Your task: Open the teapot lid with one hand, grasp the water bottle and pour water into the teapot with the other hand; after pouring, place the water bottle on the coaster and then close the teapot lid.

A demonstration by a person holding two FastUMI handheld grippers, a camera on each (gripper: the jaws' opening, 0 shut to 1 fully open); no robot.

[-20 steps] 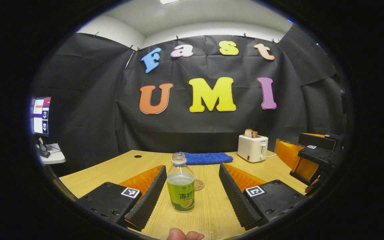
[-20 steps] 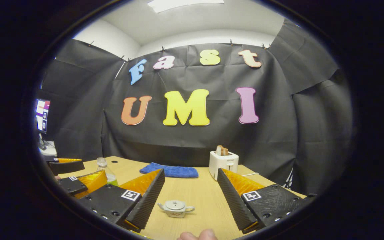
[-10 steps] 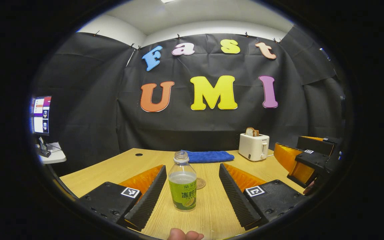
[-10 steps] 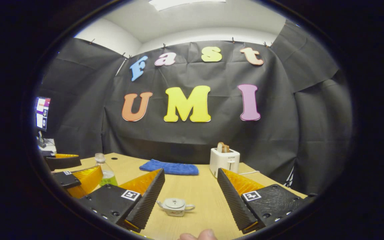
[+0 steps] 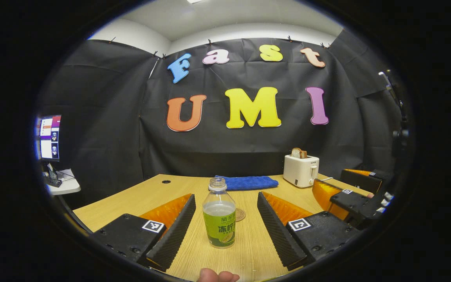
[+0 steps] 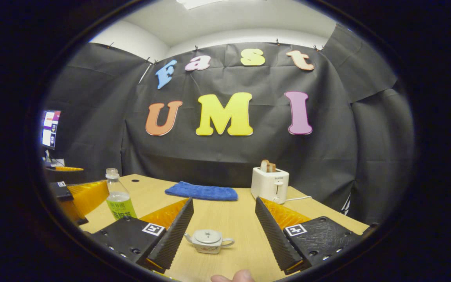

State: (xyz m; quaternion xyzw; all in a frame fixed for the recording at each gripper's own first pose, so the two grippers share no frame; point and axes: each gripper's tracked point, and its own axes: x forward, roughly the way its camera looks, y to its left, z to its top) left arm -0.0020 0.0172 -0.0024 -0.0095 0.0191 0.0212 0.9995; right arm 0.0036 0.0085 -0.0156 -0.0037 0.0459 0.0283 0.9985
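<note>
The water bottle [image 5: 219, 217] stands upright and uncapped on the wooden table [image 5: 139, 197], between the fingers of your left gripper [image 5: 225, 225], which are spread wide and touch nothing. The round coaster [image 5: 240, 214] lies just behind the bottle, to its right. In the right gripper view the teapot [image 6: 208, 241] sits on the table with its lid [image 6: 207, 235] on, spout to the left, handle to the right. It lies between the fingers of your right gripper [image 6: 224, 227], nearer the left finger; those fingers are likewise wide apart and clear of the pot. A fingertip [image 6: 233, 277] of your holding hand shows at the bottom edge. Farther back, a blue cloth [image 6: 202, 192] lies flat near the wall, and a white toaster [image 6: 269, 184] with bread in its slots stands to its right. A lit monitor [image 5: 48, 137] sits at far left.
</note>
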